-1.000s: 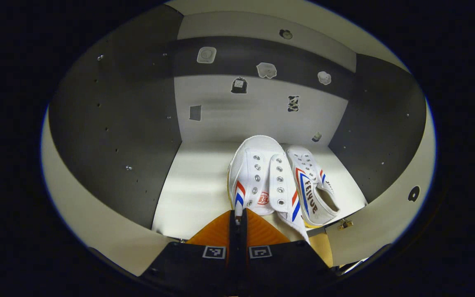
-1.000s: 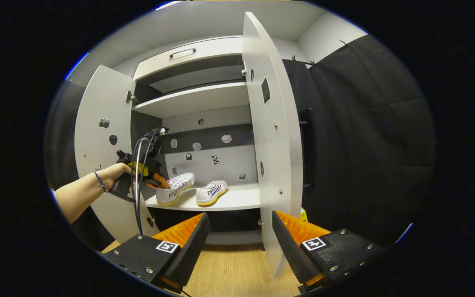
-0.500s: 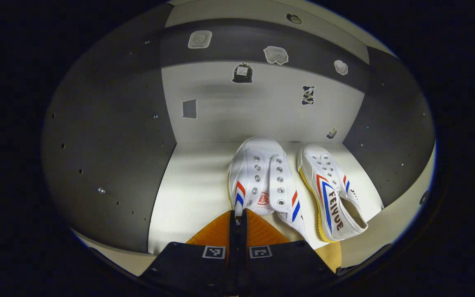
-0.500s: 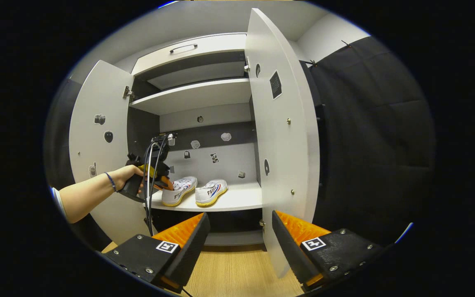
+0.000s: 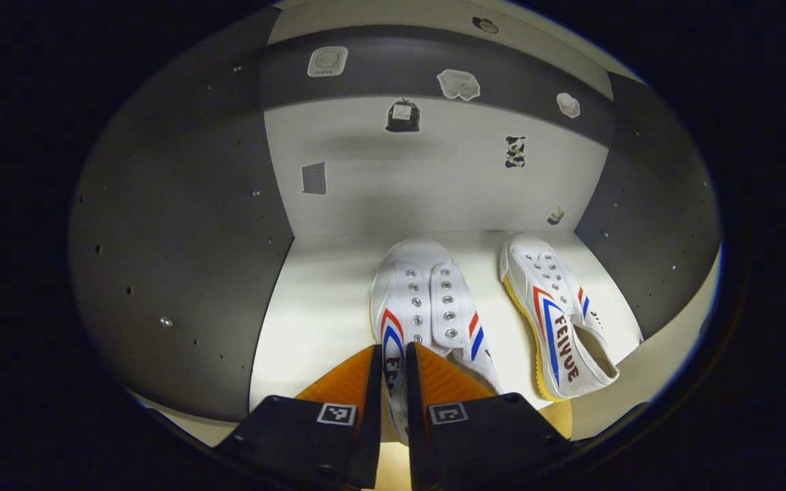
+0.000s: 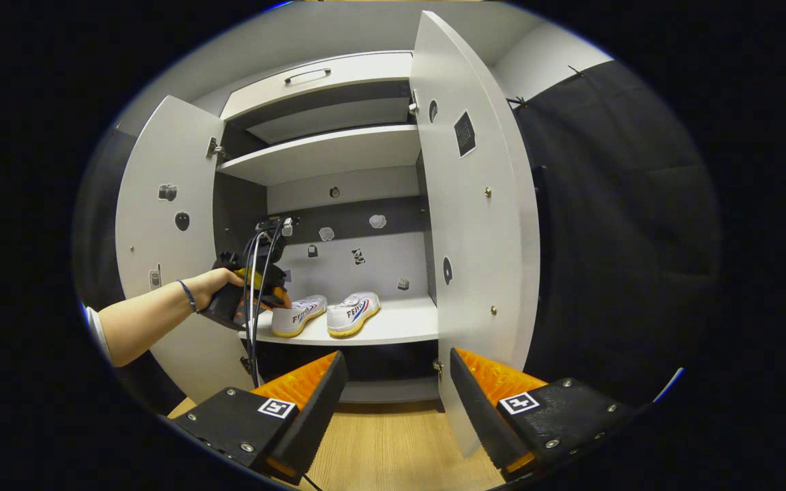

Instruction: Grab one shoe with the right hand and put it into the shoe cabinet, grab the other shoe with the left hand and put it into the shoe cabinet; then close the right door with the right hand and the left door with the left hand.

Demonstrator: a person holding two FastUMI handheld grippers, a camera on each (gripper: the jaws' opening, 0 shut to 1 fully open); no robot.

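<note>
Left claw [image 5: 393, 382]: fingers parted a little around the heel of the near sneaker [image 5: 420, 307], grip apparently slackened; whether they press cannot be told. Right claw [image 6: 393, 402]: released, grasping nothing, before the cabinet's right door [image 6: 475, 225]. Both sneakers lie on the shelf [image 5: 318, 307], far sneaker [image 5: 557, 314] beside the near one. Risk: withdrawing could snag the heel, dragging the sneaker off the shelf edge.

Two white shoes [image 5: 427, 307] [image 5: 557, 307] side by side, cabinet shelf [image 5: 318, 300], doors open
</note>
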